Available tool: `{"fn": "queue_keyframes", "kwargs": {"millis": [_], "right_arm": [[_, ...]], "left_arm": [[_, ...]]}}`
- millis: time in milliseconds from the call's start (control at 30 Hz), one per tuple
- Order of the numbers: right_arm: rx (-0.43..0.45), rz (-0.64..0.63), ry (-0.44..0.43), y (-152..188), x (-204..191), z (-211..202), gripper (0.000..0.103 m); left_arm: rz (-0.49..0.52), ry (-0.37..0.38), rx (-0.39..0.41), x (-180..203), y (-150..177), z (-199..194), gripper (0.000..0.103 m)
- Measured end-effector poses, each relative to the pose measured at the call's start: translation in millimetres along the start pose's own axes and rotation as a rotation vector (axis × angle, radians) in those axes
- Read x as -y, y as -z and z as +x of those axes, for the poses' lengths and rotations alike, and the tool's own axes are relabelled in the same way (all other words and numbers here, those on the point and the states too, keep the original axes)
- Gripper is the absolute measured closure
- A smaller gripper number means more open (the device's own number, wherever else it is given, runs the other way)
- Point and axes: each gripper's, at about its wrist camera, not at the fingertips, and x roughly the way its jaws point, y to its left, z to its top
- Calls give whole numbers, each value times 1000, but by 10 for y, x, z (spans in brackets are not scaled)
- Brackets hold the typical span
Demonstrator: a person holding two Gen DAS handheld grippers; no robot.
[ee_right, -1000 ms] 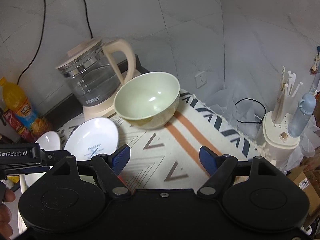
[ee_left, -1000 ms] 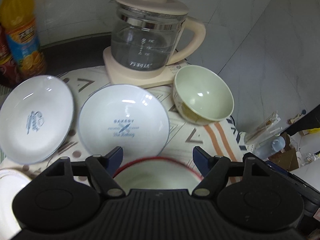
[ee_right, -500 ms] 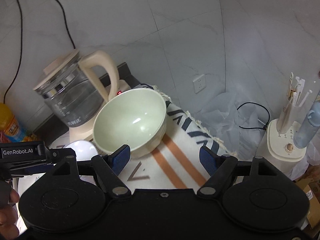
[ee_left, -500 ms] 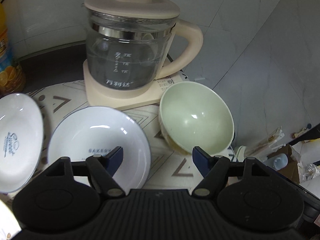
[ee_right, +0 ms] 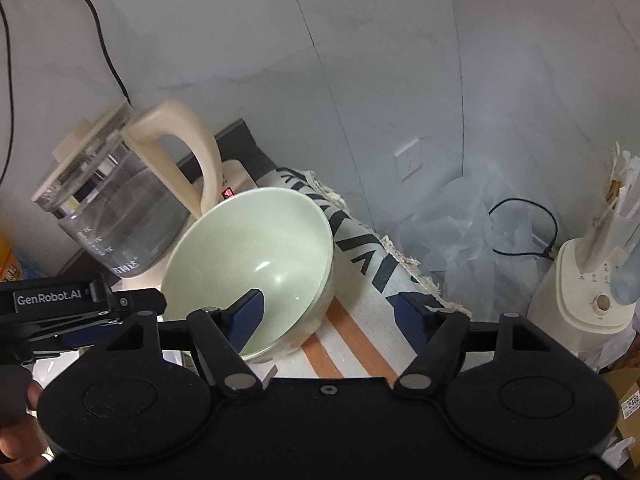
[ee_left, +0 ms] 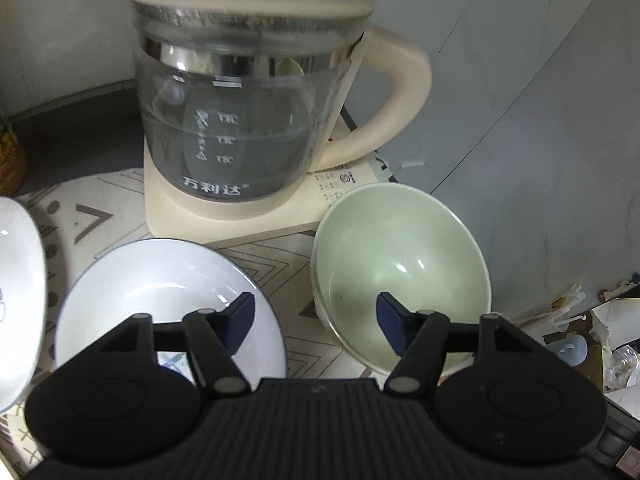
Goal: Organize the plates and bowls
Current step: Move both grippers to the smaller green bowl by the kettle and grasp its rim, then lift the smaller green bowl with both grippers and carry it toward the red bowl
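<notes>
Both grippers, left [ee_left: 316, 310] and right [ee_right: 330, 306], hung spread over the green bowl [ee_right: 256, 256]. Nothing was stacked; the white plate [ee_left: 160, 280] lay separately.

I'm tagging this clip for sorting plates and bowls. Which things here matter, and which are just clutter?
Job:
pale green ceramic bowl
white blue-rimmed plate
second white plate

Clutter:
glass kettle with cream handle
cream appliance holding straws
black cable
</notes>
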Motion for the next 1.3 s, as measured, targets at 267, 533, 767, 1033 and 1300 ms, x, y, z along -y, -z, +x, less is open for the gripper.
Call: {"fn": "queue_keyframes", "kwargs": {"millis": [267,533,767,1033,1300], "right_arm": [[-81,38,-1,4,52,324,48],[-58,-4,7,32,-107,313,83],[-36,11,-14,94,-121,36,83],[7,-4,-7,168,-214,-285,83],[54,-11,-11,247,-297,-603,83]], "left_arm": [[-37,4,-72,7,-33,315,85],[-15,9,-55,49,-3,235,92],[-15,40,-40,9,107,-45,92],[-10,61,-23,-21,223,-318,92],[-4,90,15,-83,335,-665,92]]}}
